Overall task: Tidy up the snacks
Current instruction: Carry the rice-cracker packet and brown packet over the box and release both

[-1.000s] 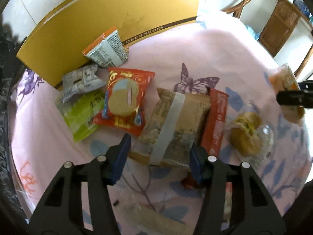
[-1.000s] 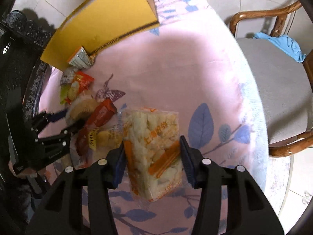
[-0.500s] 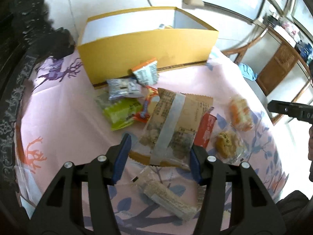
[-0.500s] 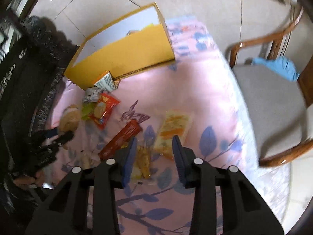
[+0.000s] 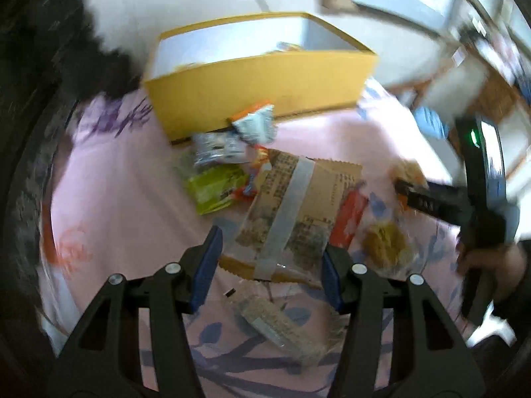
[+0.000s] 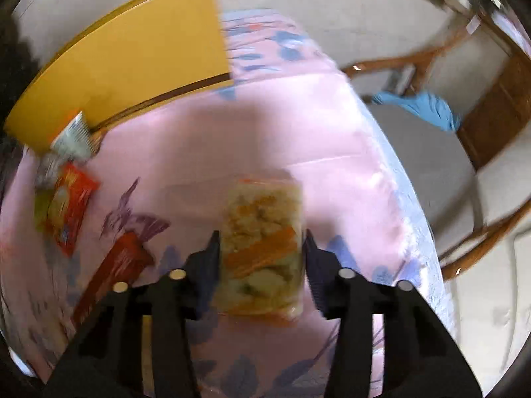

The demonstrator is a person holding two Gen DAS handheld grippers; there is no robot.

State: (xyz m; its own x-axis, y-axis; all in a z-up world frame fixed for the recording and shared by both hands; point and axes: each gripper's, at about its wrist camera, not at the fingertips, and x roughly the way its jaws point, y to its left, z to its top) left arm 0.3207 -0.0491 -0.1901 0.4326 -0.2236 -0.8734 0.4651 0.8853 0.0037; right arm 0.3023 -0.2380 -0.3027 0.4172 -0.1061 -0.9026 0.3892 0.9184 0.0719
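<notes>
On my left wrist view, my left gripper (image 5: pixel 270 258) is pinching the brown taped snack pack (image 5: pixel 298 209) at centre frame, its pads on both side edges. The yellow box (image 5: pixel 262 96) sits at upper centre with its top open, and I judge from the wrappers showing inside that a few snacks are already in. Plenty is left: the green packet (image 5: pixel 215 187), the silver packet (image 5: pixel 217 147), the orange-and-white pouch (image 5: pixel 257 124) leaning on the box wall, the red bar (image 5: pixel 348 219) and the long cracker pack (image 5: pixel 282 325) at the bottom. The path up to the box crosses that cluster.

On my right wrist view, my right gripper (image 6: pixel 262 258) is spread around the rice-cracker bag (image 6: pixel 264 248) at lower centre; blur hides whether the pads touch it. The pink tablecloth (image 6: pixel 265 139) above is open, with the table edge and chair (image 6: pixel 431 172) to the right.
</notes>
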